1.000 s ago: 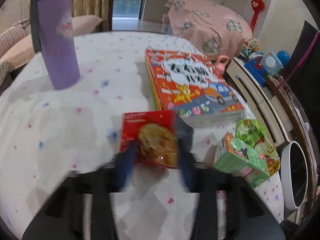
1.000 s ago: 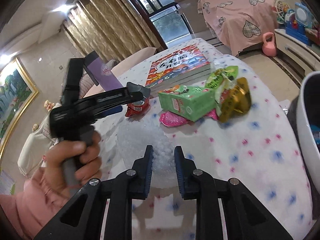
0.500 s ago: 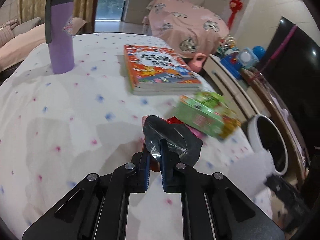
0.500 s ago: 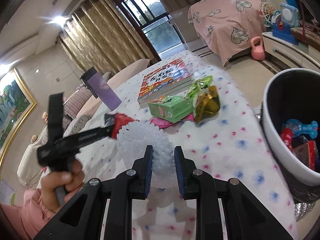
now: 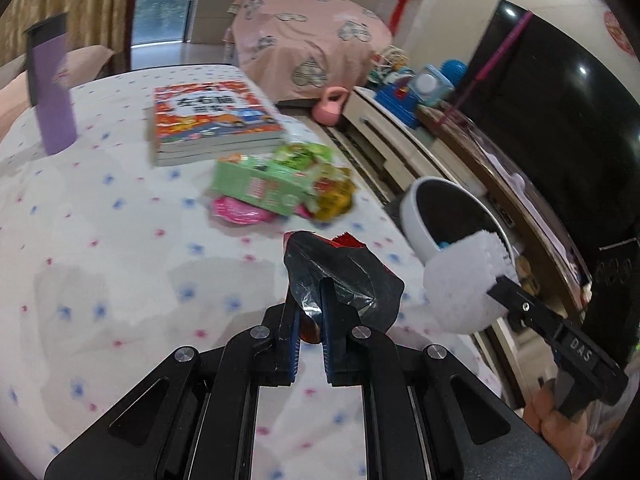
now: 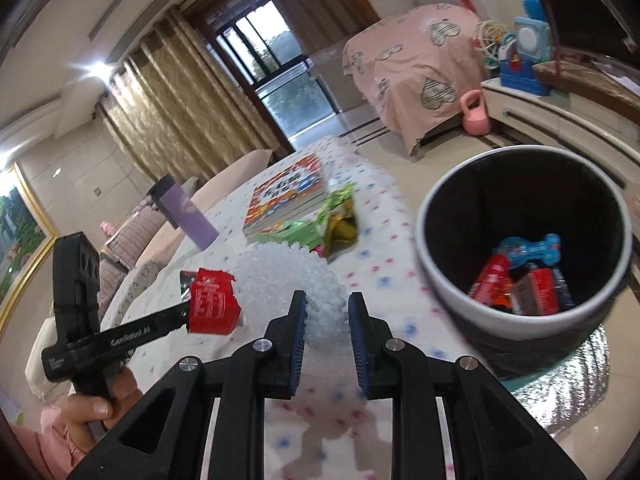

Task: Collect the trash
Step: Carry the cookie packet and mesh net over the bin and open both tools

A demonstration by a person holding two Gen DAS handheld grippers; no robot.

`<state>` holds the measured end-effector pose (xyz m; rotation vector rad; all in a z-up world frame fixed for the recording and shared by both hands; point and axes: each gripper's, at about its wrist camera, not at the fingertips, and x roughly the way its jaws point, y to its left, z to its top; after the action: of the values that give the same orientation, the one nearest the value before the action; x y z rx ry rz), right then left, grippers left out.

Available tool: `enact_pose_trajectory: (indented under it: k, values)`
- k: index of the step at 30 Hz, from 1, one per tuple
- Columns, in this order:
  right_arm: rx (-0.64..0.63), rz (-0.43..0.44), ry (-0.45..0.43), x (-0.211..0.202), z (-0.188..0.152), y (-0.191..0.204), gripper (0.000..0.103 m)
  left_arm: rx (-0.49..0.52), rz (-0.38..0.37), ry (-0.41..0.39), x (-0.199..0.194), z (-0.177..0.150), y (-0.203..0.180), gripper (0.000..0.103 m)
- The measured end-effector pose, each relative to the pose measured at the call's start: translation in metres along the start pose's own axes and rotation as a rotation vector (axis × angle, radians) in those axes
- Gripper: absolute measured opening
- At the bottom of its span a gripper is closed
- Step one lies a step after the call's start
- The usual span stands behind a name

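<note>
- Right now your left gripper (image 5: 310, 322) is clenching a crumpled snack wrapper (image 5: 340, 276), pinched between the blue pads and lifted off the spotted tablecloth (image 5: 120, 280).
- That wrapper is showing a dark silvery inside in the left wrist view, with a torn red edge poking out at the top; from the right wrist view it is showing a red printed face (image 6: 212, 306).
- Your right gripper (image 6: 327, 320) is squeezing a wad of white bubbly foam wrap (image 6: 288, 276), which is bulging out ahead of the fingers.
- Both pieces are hanging in the air near the table's edge, just beside the white trash bin (image 6: 444, 280).
- Inside, the bin is already holding red packets and a blue item (image 6: 532, 246).
- On the cloth, a green carton (image 5: 260, 188), a green-and-gold bag (image 5: 328, 192) and a pink wrapper (image 5: 236, 210) are lying in a heap, next to a stack of books (image 5: 212, 120).
- Farther back, a purple tumbler (image 5: 50, 88) is standing upright.
</note>
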<state>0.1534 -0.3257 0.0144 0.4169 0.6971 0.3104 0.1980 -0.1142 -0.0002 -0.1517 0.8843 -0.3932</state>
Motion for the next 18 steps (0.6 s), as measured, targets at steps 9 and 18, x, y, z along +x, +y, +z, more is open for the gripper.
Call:
enact_pose_trajectory:
  k: [9, 18]
  values:
    - [0.046, -0.051, -0.057, -0.031, 0.005, -0.034, 0.021, 0.078, -0.047, 0.013, 0.008, 0.002, -0.049, 0.008]
    - [0.085, -0.09, -0.094, -0.049, 0.006, -0.059, 0.021, 0.131, -0.071, 0.022, 0.019, 0.009, -0.081, 0.008]
